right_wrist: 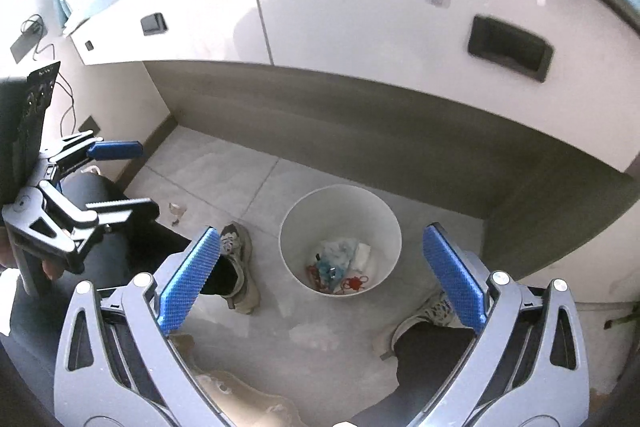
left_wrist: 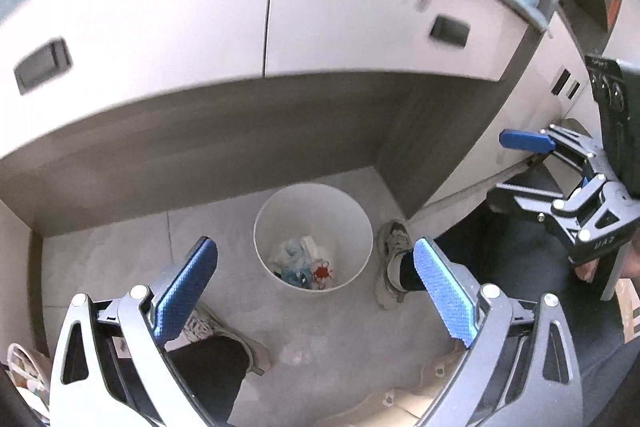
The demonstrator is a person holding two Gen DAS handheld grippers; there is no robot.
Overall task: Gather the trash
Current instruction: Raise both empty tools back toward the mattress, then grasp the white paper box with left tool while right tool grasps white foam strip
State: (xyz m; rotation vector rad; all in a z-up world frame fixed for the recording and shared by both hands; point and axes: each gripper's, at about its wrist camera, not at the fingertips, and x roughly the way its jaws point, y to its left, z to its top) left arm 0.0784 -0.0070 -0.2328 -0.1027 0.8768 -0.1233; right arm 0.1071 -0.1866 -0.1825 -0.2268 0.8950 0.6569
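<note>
Trash (left_wrist: pixel 304 263) lies in a small heap at the bottom of the white bin (left_wrist: pixel 280 211) standing on the grey tiled floor (left_wrist: pixel 120 259), under the overhang of the white cabinet fronts (left_wrist: pixel 160 15); we see crumpled clear plastic, white paper, something teal and a red scrap. Going left to right in the left wrist view, we find a pale bag (left_wrist: pixel 24 367) at the far left edge, then our left gripper (left_wrist: pixel 316 291) with its blue pads spread wide and nothing between them, the bin showing in the gap. A person's sneakers (left_wrist: pixel 394 263) stand on either side of the bin. At the right edge our right gripper (left_wrist: pixel 560 163) hangs with its jaws wide apart, gripping nothing.

In the right wrist view the left gripper appears at the left, one small scrap (right_wrist: pixel 176 211) lies on the floor beside the dark trouser leg (right_wrist: pixel 132 239), and the bin sits between the spread blue pads, apart from both. Dark recessed handles (right_wrist: pixel 510 49) mark the cabinet fronts above.
</note>
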